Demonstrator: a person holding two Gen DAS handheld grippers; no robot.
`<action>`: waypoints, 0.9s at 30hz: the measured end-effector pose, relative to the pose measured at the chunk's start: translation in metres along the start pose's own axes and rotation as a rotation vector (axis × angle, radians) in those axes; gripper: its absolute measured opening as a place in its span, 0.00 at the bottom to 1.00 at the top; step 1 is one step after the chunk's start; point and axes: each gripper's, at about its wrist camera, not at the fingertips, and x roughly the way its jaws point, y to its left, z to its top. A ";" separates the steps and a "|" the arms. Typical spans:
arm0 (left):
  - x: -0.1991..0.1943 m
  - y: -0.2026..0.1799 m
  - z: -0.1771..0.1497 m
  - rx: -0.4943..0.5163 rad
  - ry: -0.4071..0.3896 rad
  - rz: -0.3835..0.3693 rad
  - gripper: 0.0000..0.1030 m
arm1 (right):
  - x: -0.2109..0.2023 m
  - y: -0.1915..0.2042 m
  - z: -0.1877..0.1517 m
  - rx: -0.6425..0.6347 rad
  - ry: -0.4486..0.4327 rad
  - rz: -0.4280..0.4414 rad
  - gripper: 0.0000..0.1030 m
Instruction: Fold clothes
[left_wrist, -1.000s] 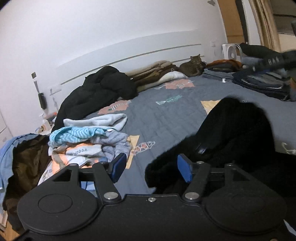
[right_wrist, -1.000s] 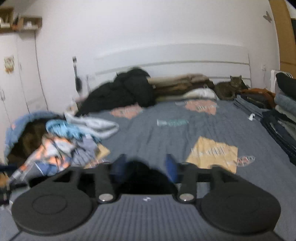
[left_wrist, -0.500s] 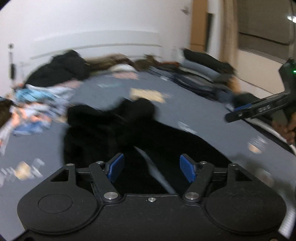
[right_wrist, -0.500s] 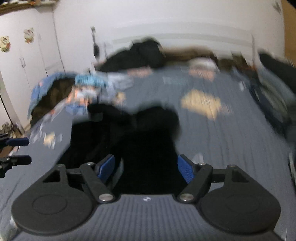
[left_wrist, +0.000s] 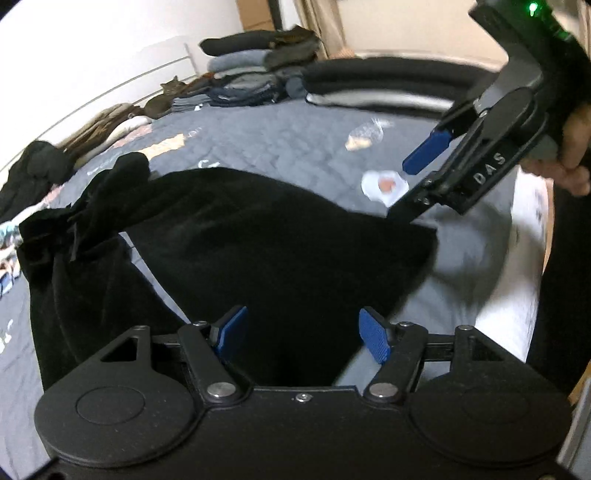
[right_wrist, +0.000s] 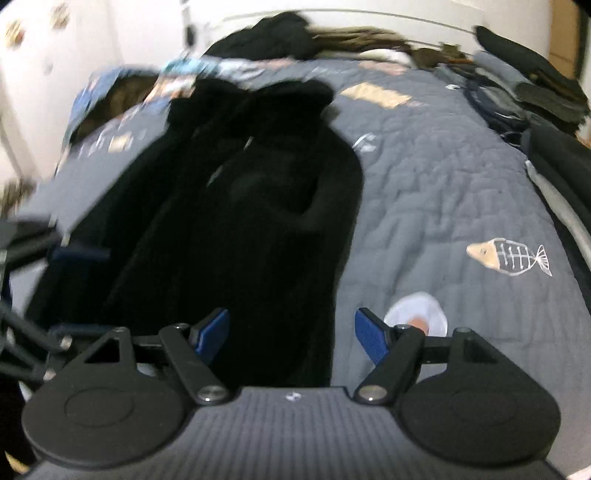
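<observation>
black fleece, the garment (right_wrist: 236, 206) now lies lengthwise on the grey quilted bed (right_wrist: 443, 184), hood end toward the headboard, hem end under both tools. a second ago it sat in a bunched heap further up the quilt with the right tool close above it; half a second ago it was already stretched out, and both cameras have since swung down over its near edge. that suggests it has been dragged flat for folding, though no fold shows yet.

left tool (left_wrist: 303, 334) hangs over the hem with its blue pads well apart, nothing between them. right tool (right_wrist: 290, 334) is likewise spread and gripping nothing.

left view alone shows the right tool (left_wrist: 424, 158) from the side, tip down beside the garment's (left_wrist: 258, 240) far corner, a hand (left_wrist: 570, 147) on its handle, and folded stacks (left_wrist: 266, 62) plus a cat (left_wrist: 173, 86) behind. right view alone shows the zip line down the front and the unsorted pile (right_wrist: 155, 85) at the far left.
</observation>
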 end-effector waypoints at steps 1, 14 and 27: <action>0.003 -0.004 -0.002 0.007 0.007 0.007 0.60 | 0.000 0.004 -0.009 -0.028 0.015 -0.002 0.72; 0.025 -0.016 -0.005 -0.013 0.079 0.003 0.08 | 0.016 0.019 -0.061 -0.175 0.002 -0.026 0.72; 0.003 0.016 0.009 -0.323 0.012 -0.098 0.07 | 0.013 0.049 -0.050 -0.341 -0.135 0.037 0.69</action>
